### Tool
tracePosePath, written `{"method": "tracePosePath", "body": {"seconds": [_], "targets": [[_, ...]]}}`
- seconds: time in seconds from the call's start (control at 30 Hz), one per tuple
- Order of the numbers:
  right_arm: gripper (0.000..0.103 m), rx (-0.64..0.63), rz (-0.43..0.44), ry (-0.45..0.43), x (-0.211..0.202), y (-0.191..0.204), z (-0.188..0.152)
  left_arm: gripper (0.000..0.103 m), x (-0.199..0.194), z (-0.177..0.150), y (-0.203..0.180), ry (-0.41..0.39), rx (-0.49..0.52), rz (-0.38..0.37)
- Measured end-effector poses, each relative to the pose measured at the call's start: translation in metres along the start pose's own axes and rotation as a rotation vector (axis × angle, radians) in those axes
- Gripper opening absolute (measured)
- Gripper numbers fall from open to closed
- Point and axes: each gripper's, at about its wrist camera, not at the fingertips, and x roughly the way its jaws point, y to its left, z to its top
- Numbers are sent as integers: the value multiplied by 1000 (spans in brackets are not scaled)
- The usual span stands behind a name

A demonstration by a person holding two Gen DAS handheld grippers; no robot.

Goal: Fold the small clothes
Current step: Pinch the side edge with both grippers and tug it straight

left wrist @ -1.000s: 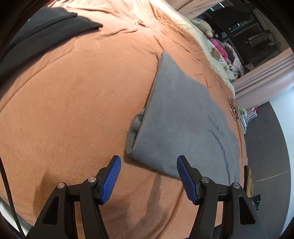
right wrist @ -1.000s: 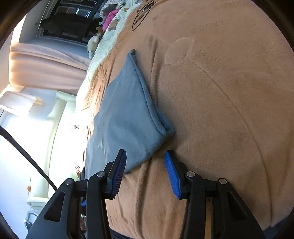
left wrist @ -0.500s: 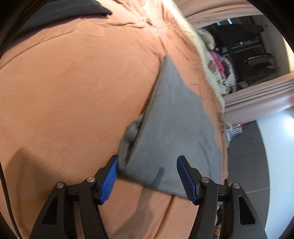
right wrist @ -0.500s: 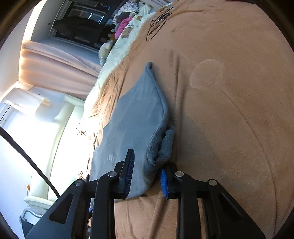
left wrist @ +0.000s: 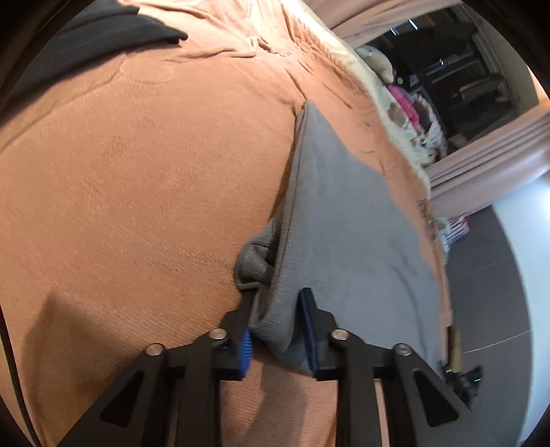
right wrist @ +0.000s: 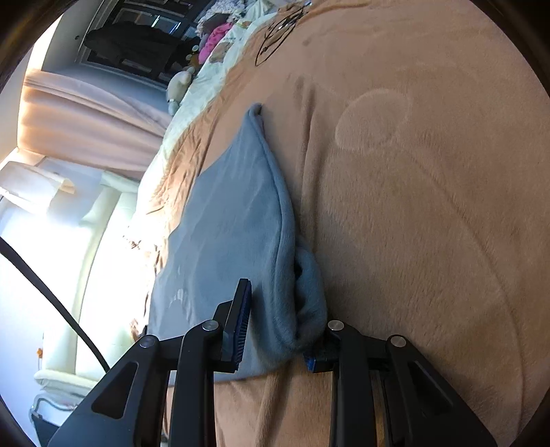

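A grey folded garment (left wrist: pixel 343 223) lies on an orange-brown fleece blanket (left wrist: pixel 137 172). In the left wrist view my left gripper (left wrist: pixel 277 299) has its jaws closing on the garment's near corner, and bunched cloth fills the gap between the blue pads. The same garment (right wrist: pixel 233 213) appears in the right wrist view. There my right gripper (right wrist: pixel 280 319) is closing on its other near corner. A rolled fold sits between the jaws and drapes over the right finger, hiding its tip.
A black garment (left wrist: pixel 103 31) lies at the far left of the blanket. Soft toys and pink things (left wrist: pixel 402 103) crowd the bed's far end by a curtain (left wrist: pixel 481 165). Beyond the bed edge, grey floor (left wrist: pixel 488 275) shows. The blanket (right wrist: pixel 429 206) stretches bare to the right.
Both grippers moved forward onto the garment's near edge and narrowed around it. The cloth at each corner is now bunched and lifted between the pads.
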Motion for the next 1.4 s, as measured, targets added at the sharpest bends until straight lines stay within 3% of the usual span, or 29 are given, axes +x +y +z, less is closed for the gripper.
{"method": "tracePosePath", "body": {"seconds": [0.07,0.27,0.43,0.63,1.17,1.3,1.4], "targets": [[2,-12,-29,-18,-1,10,4,15,1,-2,-3,-9,39,52],[0,-66,-34,-80,-10,43,0,7,-2,-1,-16,-32,82,116],[0,-76,-16,-120,-28,56,-6,7,-14,1,-26,-44,83,93],[0,-103,-12,-133,-55,46,-27,7,-30,-7,-35,-44,81,57],[0,-118,-85,-112,-114,32,-71,6,-65,-44,-27,-25,85,10],[0,-129,-143,-85,-110,34,-71,6,-61,-50,-27,-26,99,2],[10,-171,-242,-73,-109,44,-75,7,-49,-51,-26,-3,87,-16]]}}
